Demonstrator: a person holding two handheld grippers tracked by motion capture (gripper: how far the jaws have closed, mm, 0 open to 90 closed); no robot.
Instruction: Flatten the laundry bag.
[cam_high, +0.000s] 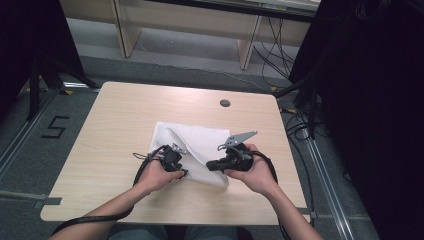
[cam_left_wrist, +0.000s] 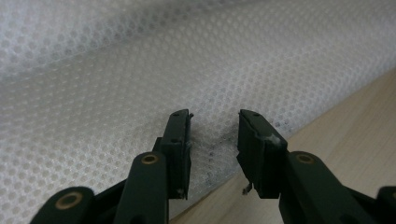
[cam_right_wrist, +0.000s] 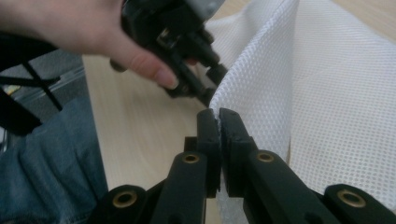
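Observation:
A white mesh cloth (cam_high: 200, 142) lies partly folded on the light wooden table (cam_high: 125, 115), near its front middle. My right gripper (cam_high: 211, 165) is shut on the cloth's near corner; in the right gripper view its jaws (cam_right_wrist: 218, 112) pinch the lifted mesh edge (cam_right_wrist: 261, 70). My left gripper (cam_high: 181, 172) sits at the cloth's near left edge. In the left gripper view its jaws (cam_left_wrist: 214, 116) stand apart over the mesh (cam_left_wrist: 140, 70), pressing on nothing. The right gripper view also has the left gripper (cam_right_wrist: 205, 88) and its hand (cam_right_wrist: 93, 32) close to that edge.
A round cable hole (cam_high: 225, 103) sits near the table's far edge. Black stands and cables (cam_high: 300, 115) crowd the floor on the right, and wooden shelf legs (cam_high: 247, 50) stand behind. Bare wood (cam_left_wrist: 355, 121) lies beside the cloth. The person's jeans (cam_right_wrist: 51, 163) are at the table's near edge.

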